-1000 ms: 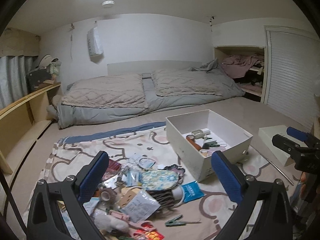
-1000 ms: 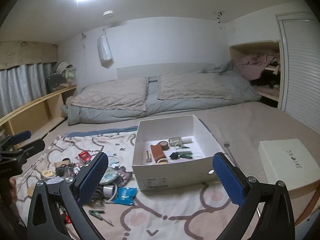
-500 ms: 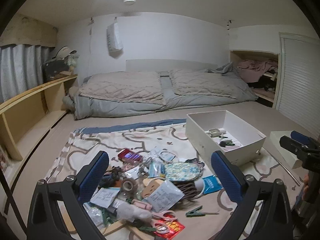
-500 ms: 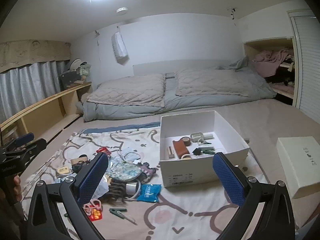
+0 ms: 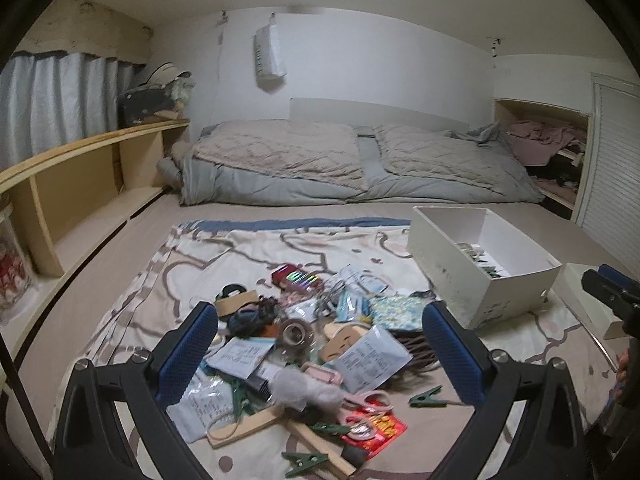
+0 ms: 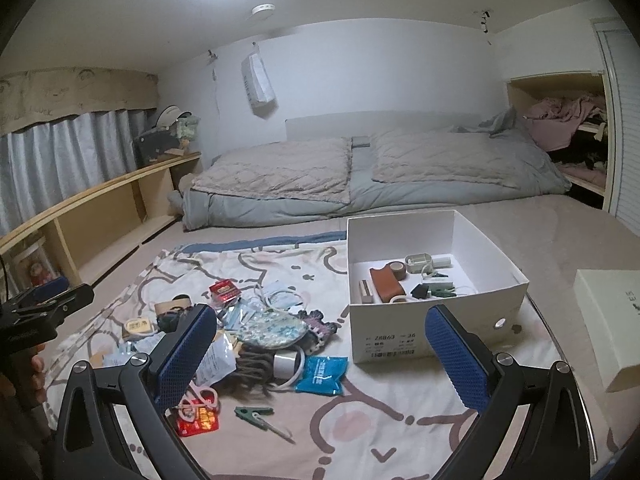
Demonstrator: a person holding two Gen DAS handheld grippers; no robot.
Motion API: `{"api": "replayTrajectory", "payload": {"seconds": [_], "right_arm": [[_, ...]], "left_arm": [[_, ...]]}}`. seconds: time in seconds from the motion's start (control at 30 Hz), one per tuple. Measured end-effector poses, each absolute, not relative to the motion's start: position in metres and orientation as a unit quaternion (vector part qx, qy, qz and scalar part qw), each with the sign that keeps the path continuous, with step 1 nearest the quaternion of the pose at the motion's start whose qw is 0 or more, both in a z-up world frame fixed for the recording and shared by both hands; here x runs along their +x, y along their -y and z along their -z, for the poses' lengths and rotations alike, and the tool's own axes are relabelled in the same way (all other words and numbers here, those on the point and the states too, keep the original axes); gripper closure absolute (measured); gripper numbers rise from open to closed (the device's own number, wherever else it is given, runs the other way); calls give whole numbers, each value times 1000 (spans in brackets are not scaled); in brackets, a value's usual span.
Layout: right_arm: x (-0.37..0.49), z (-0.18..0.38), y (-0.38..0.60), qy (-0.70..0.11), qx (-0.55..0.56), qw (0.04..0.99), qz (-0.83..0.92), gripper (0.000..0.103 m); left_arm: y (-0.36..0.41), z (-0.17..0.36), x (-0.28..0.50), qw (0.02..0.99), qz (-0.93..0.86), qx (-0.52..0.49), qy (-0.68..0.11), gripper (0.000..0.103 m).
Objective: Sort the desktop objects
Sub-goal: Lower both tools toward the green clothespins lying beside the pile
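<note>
A heap of small objects (image 5: 304, 340) lies on a patterned cloth (image 5: 192, 280): a tape roll (image 5: 295, 333), paper packets, green clips, pink scissors (image 5: 368, 400), a red packet. My left gripper (image 5: 320, 356) hovers open over this heap with nothing between its fingers. A white shoe box (image 6: 432, 280) to the right holds a brown case (image 6: 386, 286), a tape roll and small items. My right gripper (image 6: 320, 356) hangs open in front of the box, above a blue packet (image 6: 322, 374) and a green clip (image 6: 253, 413).
A shoe box lid (image 6: 612, 320) lies right of the box. A made bed (image 5: 360, 168) fills the back, and a wooden shelf (image 5: 80, 184) runs along the left wall. Bare cloth (image 6: 380, 432) shows in front of the box.
Both grippers have swung left. The heap now sits between the left gripper's fingers, and the box has slid to the right in both views. Both stay open.
</note>
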State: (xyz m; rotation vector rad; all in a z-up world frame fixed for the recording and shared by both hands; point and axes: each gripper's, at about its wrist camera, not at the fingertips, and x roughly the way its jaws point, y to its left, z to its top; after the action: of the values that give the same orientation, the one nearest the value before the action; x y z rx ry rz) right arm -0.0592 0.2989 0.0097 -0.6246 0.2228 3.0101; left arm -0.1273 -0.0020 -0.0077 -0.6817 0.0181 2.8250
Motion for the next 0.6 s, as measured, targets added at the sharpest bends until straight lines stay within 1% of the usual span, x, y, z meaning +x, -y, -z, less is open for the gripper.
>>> {"api": "replayTrajectory", "payload": {"seconds": [0.33, 0.6], "right_arm": [[-60, 17, -290, -73, -220, 25, -972, 0], [-65, 47, -281, -70, -252, 20, -965, 0]], "left_arm": [[26, 49, -123, 71, -961, -268, 24, 0], [37, 77, -118, 51, -951, -301, 43, 0]]}}
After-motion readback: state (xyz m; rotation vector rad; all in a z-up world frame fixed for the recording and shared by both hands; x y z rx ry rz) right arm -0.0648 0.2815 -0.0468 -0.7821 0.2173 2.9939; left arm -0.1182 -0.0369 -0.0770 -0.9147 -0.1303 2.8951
